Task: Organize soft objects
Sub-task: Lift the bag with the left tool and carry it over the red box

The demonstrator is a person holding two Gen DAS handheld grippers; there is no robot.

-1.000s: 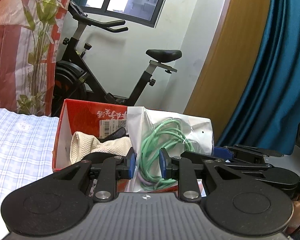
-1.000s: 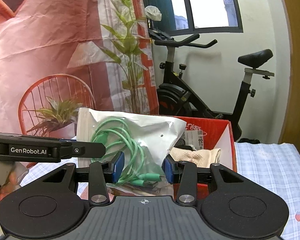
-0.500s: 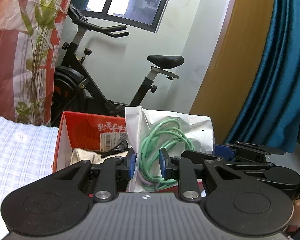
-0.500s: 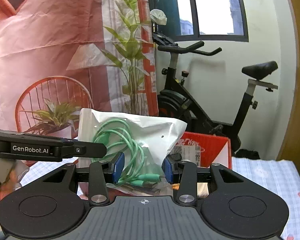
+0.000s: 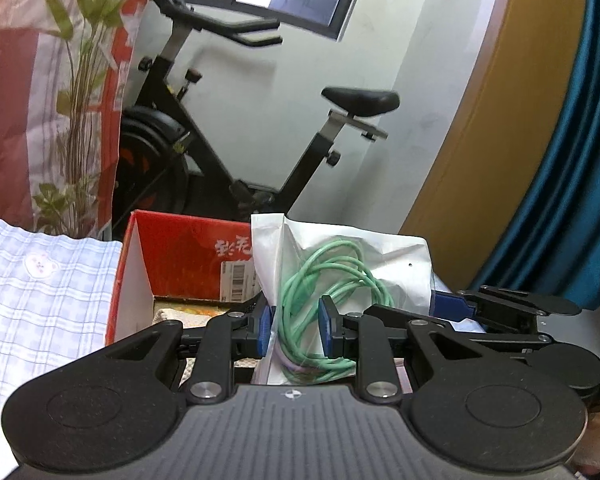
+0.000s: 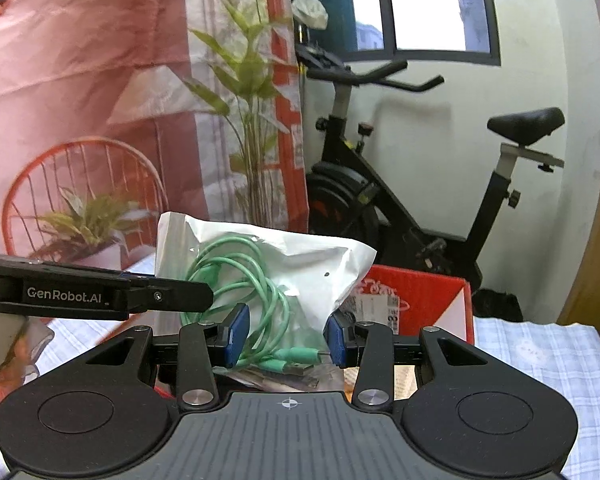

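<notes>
So far: one pouch is in the air and not yet put away; judging by how things lie, the job is partway through.
Checked cloth [image 5: 40, 300]: left of the red box in the left wrist view; no loose items show on that part.
Red box [image 5: 188, 256]: open, resting on the cloth; a cream knitted cloth [image 5: 172, 314] already lies inside, so at least one soft thing seems sorted.
Left claw [image 5: 296, 330]: narrowly parted, its blue pads pressing the lower part of the pouch, just in front of the box.
Pouch [image 6: 268, 264]: white, clear-faced, with a coiled green cable [image 6: 244, 276] inside; held upright between both claws, in front of and partly above the box.
Right claw [image 6: 286, 338]: a little wider than the left, gripping the pouch's bottom edge from the other side.
Left to do: probably lower the pouch into the box and let go; whether more items wait outside the box cannot be told.
</notes>
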